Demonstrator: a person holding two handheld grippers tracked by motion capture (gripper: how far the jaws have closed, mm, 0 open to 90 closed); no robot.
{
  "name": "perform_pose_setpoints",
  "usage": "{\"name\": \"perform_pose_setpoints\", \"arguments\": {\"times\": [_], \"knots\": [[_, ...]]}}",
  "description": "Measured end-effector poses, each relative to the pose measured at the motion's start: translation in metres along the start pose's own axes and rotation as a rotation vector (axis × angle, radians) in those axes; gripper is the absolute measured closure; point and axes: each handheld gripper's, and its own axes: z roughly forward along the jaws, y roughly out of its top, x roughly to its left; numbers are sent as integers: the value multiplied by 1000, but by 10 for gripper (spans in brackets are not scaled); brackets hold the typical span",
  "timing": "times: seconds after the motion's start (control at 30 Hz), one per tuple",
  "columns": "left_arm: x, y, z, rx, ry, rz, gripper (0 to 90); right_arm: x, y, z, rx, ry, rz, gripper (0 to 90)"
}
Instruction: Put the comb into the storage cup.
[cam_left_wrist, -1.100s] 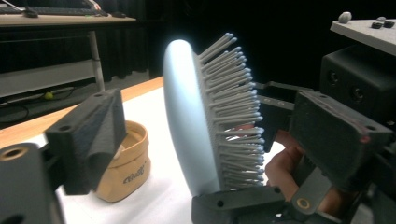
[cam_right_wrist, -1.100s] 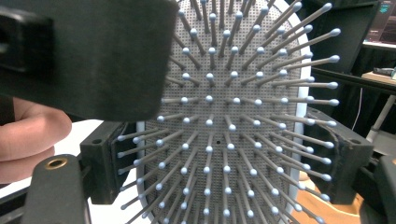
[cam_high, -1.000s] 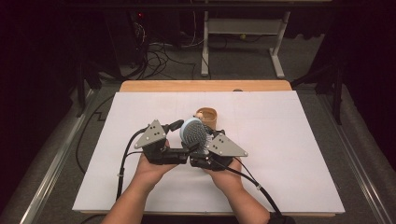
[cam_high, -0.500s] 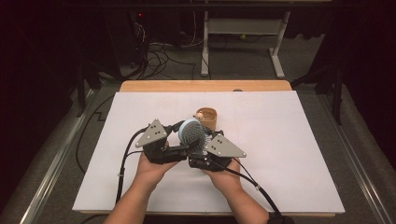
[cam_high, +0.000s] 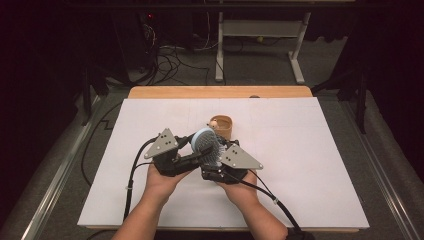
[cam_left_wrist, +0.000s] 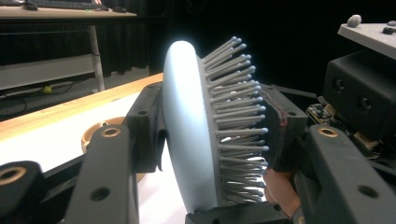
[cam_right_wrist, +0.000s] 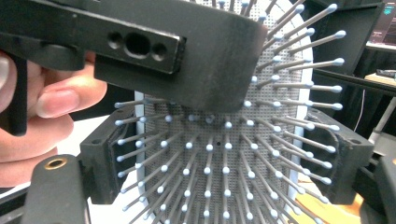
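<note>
A light blue hairbrush (cam_high: 205, 142) with grey bristles is held above the white sheet between both grippers. In the right gripper view its head (cam_right_wrist: 219, 158) stands between the two pads, which grip its side edges, so my right gripper (cam_right_wrist: 224, 161) is shut on it. My left gripper (cam_left_wrist: 212, 123) has just been closing on the same head (cam_left_wrist: 187, 140). One pad lies on the smooth back and the other presses the bristle tips. In the high view the left gripper (cam_high: 196, 150) and right gripper (cam_high: 212, 159) meet at the brush.
A small round wooden cup (cam_high: 224, 126) stands on the white sheet (cam_high: 310, 165) just beyond the brush, with a small pale item at its rim. The wooden table edge (cam_high: 220, 92) lies behind. Cables trail from both grippers toward the front edge.
The left gripper's jaws have closed in on the brush head. The brush and both hands have stayed at about the same spot.
</note>
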Motion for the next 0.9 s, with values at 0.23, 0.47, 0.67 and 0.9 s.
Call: {"name": "perform_pose_setpoints", "arguments": {"times": [0.23, 0.47, 0.67, 0.9], "knots": [[0, 0, 0, 6, 17, -10, 527, 0, -1, 1, 6, -4, -1, 206], [0, 0, 0, -5, 26, -18, 542, 1, 0, 2, 6, -8, -4, 205], [-1, 0, -1, -4, 36, -18, 550, 1, 1, 2, 11, -8, -2, 204], [-2, 1, -2, -14, 42, -17, 556, 3, 4, 2, 15, -22, -19, 201]]}}
